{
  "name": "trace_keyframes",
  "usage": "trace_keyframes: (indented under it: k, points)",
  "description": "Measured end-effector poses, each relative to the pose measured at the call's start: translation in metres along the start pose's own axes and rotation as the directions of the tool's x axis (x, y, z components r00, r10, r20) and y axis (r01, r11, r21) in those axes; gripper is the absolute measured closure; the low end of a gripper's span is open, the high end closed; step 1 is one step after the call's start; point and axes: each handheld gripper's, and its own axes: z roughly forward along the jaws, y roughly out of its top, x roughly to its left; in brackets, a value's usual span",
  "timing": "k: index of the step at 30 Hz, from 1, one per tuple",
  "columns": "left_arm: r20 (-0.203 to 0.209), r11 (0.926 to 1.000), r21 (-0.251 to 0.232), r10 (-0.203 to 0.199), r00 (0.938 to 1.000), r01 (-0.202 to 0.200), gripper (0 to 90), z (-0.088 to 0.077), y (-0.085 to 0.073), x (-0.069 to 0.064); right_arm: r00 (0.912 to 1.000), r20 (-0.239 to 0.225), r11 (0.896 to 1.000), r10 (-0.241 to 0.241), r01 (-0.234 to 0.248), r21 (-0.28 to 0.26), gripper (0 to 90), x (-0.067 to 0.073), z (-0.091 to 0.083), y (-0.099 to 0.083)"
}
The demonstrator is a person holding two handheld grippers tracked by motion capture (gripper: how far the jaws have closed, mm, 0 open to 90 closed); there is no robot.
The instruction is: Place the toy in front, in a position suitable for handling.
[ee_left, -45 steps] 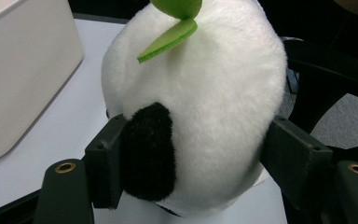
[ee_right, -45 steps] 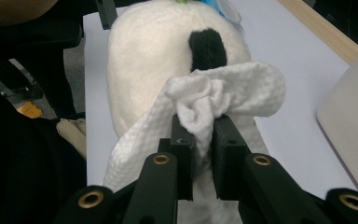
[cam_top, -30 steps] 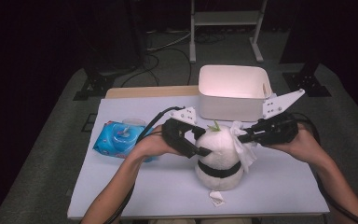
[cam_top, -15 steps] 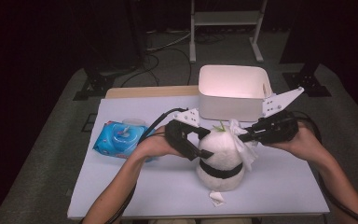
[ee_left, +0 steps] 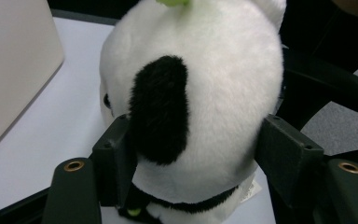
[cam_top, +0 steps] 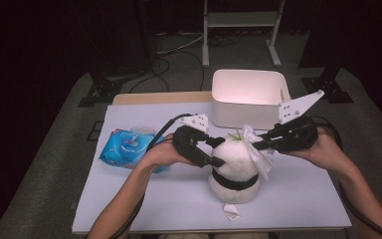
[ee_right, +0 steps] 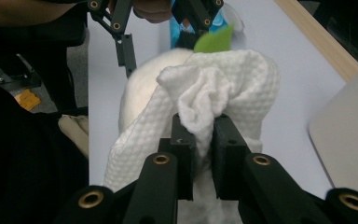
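Two grips I hold: my left gripper (ee_left: pixel 193 154) has its jaws just closing around the plush panda's (cam_top: pixel 234 167) head on the surface (cam_top: pixel 298 194); my right gripper (ee_right: pixel 200 140) clamps the white wipe (ee_right: pixel 223 88) against it.

The panda (cam_top: pixel 235 167) is soft plush, white and black pile, with a green felt leaf (ee_right: pixel 213 40). The wipe (ee_right: pixel 214 98) is white cloth with a dimpled, quilted weave. The bin (cam_top: pixel 248 97) looks smooth matt plastic. The blue pack (cam_top: pixel 129 147) is glossy film. The table (cam_top: pixel 298 199) is smooth and matt.
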Motion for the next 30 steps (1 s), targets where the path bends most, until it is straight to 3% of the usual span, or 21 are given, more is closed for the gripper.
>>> trace_keyframes:
  k: [2,3,9,12,18,25,28,30]
  points:
    - [0.005,0.9998,-0.010,0.015,0.9999,-0.015,36.0,-0.002,0.003,-0.003,0.9997,-0.010,1.000,-0.022,0.022,0.001,79.9,0.001,0.003,0.009]
    - [-0.010,0.9995,0.009,0.030,0.9995,-0.030,36.0,-0.001,0.005,-0.005,0.9995,-0.013,1.000,-0.027,0.027,0.003,79.9,0.001,0.005,0.013]
    - [-0.026,0.9990,0.025,0.039,0.9989,-0.038,33.6,0.003,0.003,-0.007,0.9982,-0.018,0.997,-0.058,0.058,0.043,79.9,0.004,0.016,0.025]
    - [-0.046,0.9970,0.056,0.056,0.9974,-0.053,33.3,0.004,0.003,-0.009,0.9988,-0.018,0.998,-0.046,0.046,0.045,79.8,0.002,0.015,0.024]
    - [-0.040,0.9963,0.072,0.048,0.9980,-0.046,31.5,0.009,0.000,-0.006,0.9998,0.001,0.999,-0.018,0.018,0.039,79.8,-0.001,0.005,0.013]
    - [-0.024,0.9982,0.053,0.030,0.9993,-0.029,17.8,0.020,0.002,-0.005,1.0000,-0.006,1.000,-0.005,0.005,0.022,79.8,0.000,0.002,0.006]
    - [-0.015,0.9986,0.037,0.039,0.9991,-0.038,22.0,0.023,0.003,-0.005,0.9999,-0.004,1.000,-0.011,0.011,0.027,79.8,0.002,0.003,0.006]
    - [-0.014,0.9989,0.026,0.039,0.9991,-0.039,29.5,0.023,0.004,-0.005,0.9999,-0.003,0.999,-0.013,0.013,0.032,79.9,0.002,0.003,0.008]
